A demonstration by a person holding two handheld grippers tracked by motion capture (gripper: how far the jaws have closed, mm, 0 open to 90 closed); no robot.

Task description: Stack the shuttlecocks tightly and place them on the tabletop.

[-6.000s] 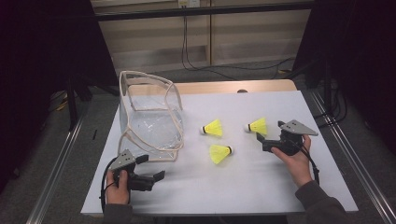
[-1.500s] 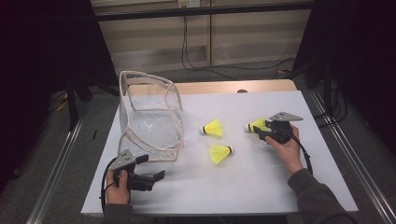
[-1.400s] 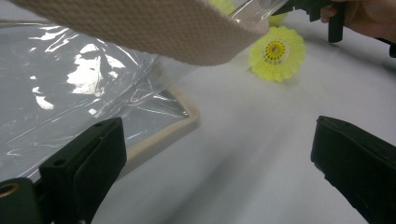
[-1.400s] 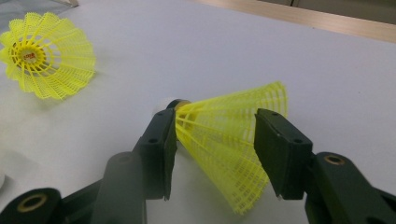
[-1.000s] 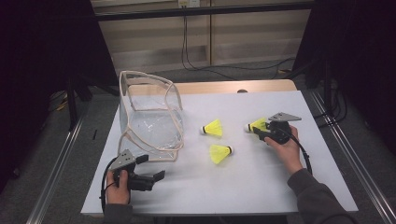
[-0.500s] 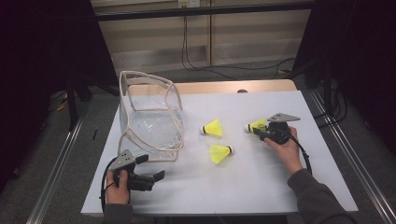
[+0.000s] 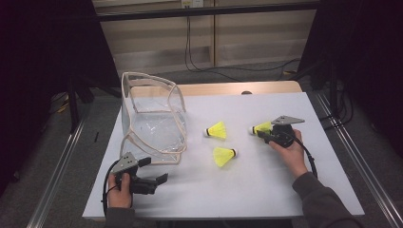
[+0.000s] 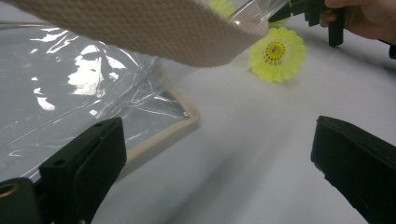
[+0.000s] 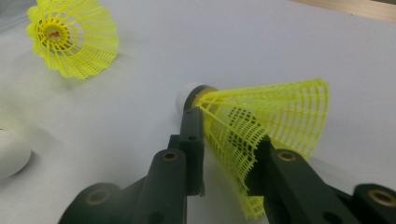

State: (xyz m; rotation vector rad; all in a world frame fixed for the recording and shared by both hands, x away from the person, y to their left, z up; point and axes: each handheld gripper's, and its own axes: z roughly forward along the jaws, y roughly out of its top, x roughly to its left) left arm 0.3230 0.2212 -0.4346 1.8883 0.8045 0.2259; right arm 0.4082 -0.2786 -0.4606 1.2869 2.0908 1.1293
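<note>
Right gripper view: shuttlecock (image 9: 261, 121) squeezed inside right gripper (image 9: 229, 154).

In the right gripper view, the right gripper (image 9: 224, 163) has its two black jaws set against the yellow mesh skirt of a shuttlecock (image 9: 261, 121), having just been closing, and the skirt is pinched between them. The white cork tip (partly hidden by the left jaw) points away. A second shuttlecock (image 9: 72, 37) lies on the white table (image 9: 233, 42) at upper left, well apart.
</note>
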